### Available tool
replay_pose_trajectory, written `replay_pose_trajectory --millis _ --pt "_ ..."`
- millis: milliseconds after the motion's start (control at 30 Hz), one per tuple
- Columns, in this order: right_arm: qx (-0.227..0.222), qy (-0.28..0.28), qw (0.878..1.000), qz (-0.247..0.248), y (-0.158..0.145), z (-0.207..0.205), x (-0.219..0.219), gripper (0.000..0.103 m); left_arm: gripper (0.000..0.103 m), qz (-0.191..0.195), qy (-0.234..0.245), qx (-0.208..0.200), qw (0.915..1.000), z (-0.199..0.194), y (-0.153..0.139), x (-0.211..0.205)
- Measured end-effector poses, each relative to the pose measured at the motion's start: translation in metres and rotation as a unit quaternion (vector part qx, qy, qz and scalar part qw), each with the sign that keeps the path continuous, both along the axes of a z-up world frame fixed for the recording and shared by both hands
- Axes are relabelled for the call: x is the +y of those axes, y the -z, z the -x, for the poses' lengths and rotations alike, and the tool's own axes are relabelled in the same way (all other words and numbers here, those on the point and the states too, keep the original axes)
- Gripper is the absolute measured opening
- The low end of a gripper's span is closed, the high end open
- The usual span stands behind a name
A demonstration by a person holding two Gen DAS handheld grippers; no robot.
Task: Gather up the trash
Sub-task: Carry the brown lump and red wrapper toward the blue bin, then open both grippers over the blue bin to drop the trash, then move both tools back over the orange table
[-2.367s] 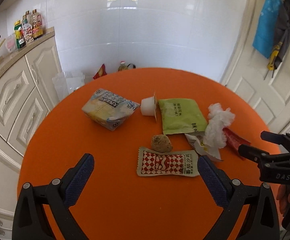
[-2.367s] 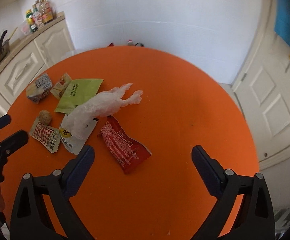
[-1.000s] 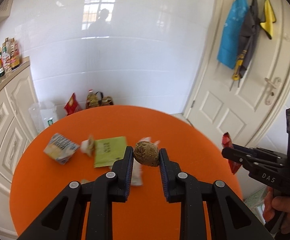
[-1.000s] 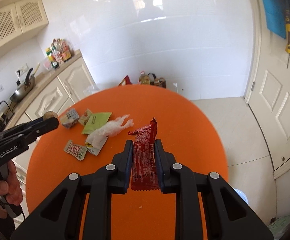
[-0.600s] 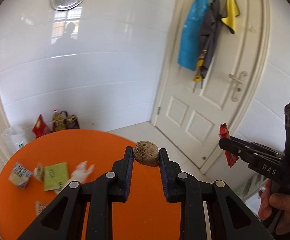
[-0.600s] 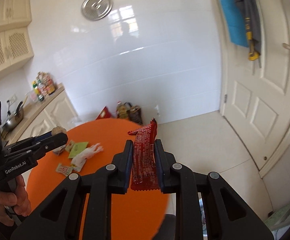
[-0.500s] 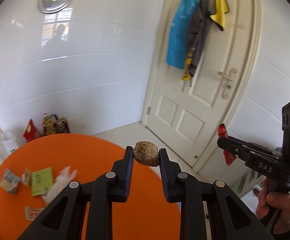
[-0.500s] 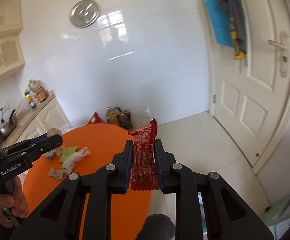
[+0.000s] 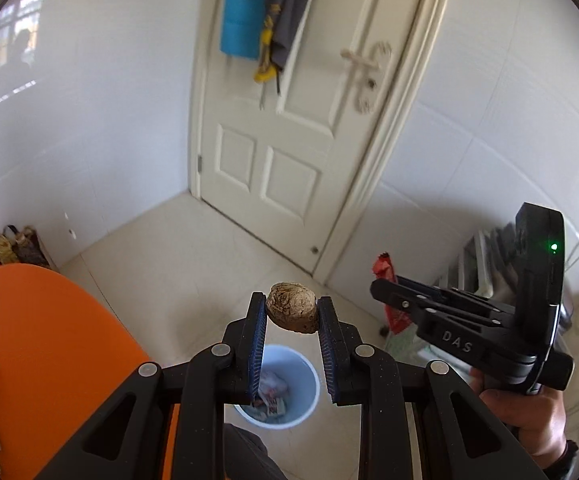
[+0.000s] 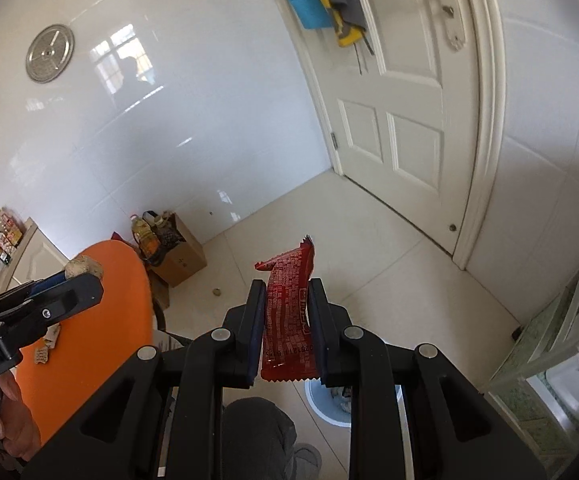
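The left tool pinched a brown lumpy ball above a pale blue bin holding scraps. The right tool clamped a red wrapper upright, just beside the orange surface.

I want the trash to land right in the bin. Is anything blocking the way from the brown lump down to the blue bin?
Nothing visible does. The left gripper holds the brown lump over the open blue bin on the floor, with only air between.
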State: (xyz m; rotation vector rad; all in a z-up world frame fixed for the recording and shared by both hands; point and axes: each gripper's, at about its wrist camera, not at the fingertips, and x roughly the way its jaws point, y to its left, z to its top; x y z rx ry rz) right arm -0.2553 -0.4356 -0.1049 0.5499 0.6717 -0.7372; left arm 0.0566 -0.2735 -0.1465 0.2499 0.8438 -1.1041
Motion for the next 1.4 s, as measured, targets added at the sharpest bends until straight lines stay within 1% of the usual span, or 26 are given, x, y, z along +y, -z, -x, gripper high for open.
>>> replay_pose_trajectory --millis 100,200,333,433,500,567,600,633,667,700,733,767,800,833,867,900,933,967,1000,1067,1100,1133,1200,1400 --pt "0.009 0.014 0.999 -0.038 0.035 0.009 -0.017 0.021 0.021 -0.035 0.019 0.028 0.9988 -0.009 0.027 -0.025" --pt "0.026 0.025 0.997 -0.070 0.066 0.012 -0.031 0.021 0.021 -0.071 0.027 0.047 0.9960 -0.019 0.053 -0.051" --pt "0.036 0.035 0.993 -0.104 0.098 0.015 -0.045 0.021 0.021 -0.106 0.031 0.072 0.9913 -0.033 0.081 -0.070" --pt "0.038 0.038 0.991 -0.126 0.116 0.016 -0.054 0.021 0.021 -0.127 0.034 0.085 0.9877 -0.039 0.099 -0.090" --pt "0.041 0.041 0.989 -0.137 0.125 0.015 -0.059 0.024 0.021 -0.145 0.035 0.100 0.9837 -0.047 0.111 -0.099" --pt "0.045 0.041 0.987 -0.147 0.134 0.014 -0.064 0.024 0.022 -0.157 0.032 0.111 0.9808 -0.056 0.118 -0.122" --pt "0.047 0.042 0.987 -0.150 0.138 0.013 -0.066 0.024 0.022 -0.164 0.031 0.117 0.9790 -0.060 0.123 -0.125" --pt "0.048 0.044 0.986 -0.153 0.142 0.013 -0.069 0.024 0.023 -0.170 0.028 0.123 0.9774 -0.066 0.122 -0.144" --pt "0.049 0.045 0.985 -0.158 0.146 0.013 -0.071 0.026 0.024 -0.175 0.024 0.126 0.9763 -0.070 0.123 -0.153" --pt "0.053 0.046 0.984 -0.166 0.151 0.013 -0.073 0.027 0.033 -0.181 0.021 0.126 0.9751 -0.071 0.121 -0.170" --pt "0.058 0.048 0.983 -0.170 0.156 0.012 -0.076 0.037 0.051 -0.190 0.018 0.126 0.9736 -0.071 0.123 -0.174" --pt "0.064 0.053 0.981 -0.174 0.160 0.013 -0.079 0.056 0.059 -0.197 0.010 0.125 0.9724 -0.072 0.125 -0.178" --pt "0.064 0.058 0.980 -0.177 0.163 0.015 -0.080 0.066 0.066 -0.197 0.002 0.123 0.9727 -0.074 0.125 -0.180" --pt "0.059 0.062 0.980 -0.180 0.164 0.017 -0.081 0.068 0.067 -0.195 -0.001 0.122 0.9731 -0.076 0.123 -0.181" --pt "0.056 0.064 0.979 -0.183 0.164 0.018 -0.080 0.071 0.068 -0.196 -0.003 0.123 0.9729 -0.073 0.127 -0.192" --pt "0.055 0.067 0.979 -0.184 0.164 0.020 -0.079 0.073 0.070 -0.198 -0.005 0.123 0.9726 -0.073 0.126 -0.193" --pt "0.056 0.071 0.979 -0.181 0.163 0.023 -0.079 0.083 0.072 -0.198 -0.008 0.119 0.9728 -0.069 0.123 -0.189" --pt "0.058 0.077 0.980 -0.175 0.161 0.025 -0.078 0.096 0.073 -0.197 -0.011 0.113 0.9738 -0.065 0.120 -0.189" --pt "0.061 0.088 0.980 -0.167 0.158 0.028 -0.077 0.103 0.074 -0.195 -0.014 0.106 0.9749 -0.064 0.116 -0.188" --pt "0.066 0.107 0.980 -0.156 0.152 0.036 -0.075 0.103 0.078 -0.189 -0.021 0.090 0.9777 -0.055 0.107 -0.179" --pt "0.065 0.115 0.980 -0.152 0.148 0.038 -0.073 0.103 0.083 -0.184 -0.026 0.079 0.9794 -0.050 0.101 -0.171" --pt "0.063 0.120 0.980 -0.147 0.143 0.040 -0.071 0.103 0.086 -0.177 -0.031 0.067 0.9815 -0.047 0.093 -0.169" --pt "0.057 0.122 0.981 -0.140 0.133 0.041 -0.067 0.103 0.091 -0.165 -0.042 0.047 0.9843 -0.039 0.083 -0.159" --pt "0.038 0.116 0.987 -0.108 0.091 0.031 -0.052 0.103 0.092 -0.125 -0.065 0.028 0.9897 -0.024 0.050 -0.125"
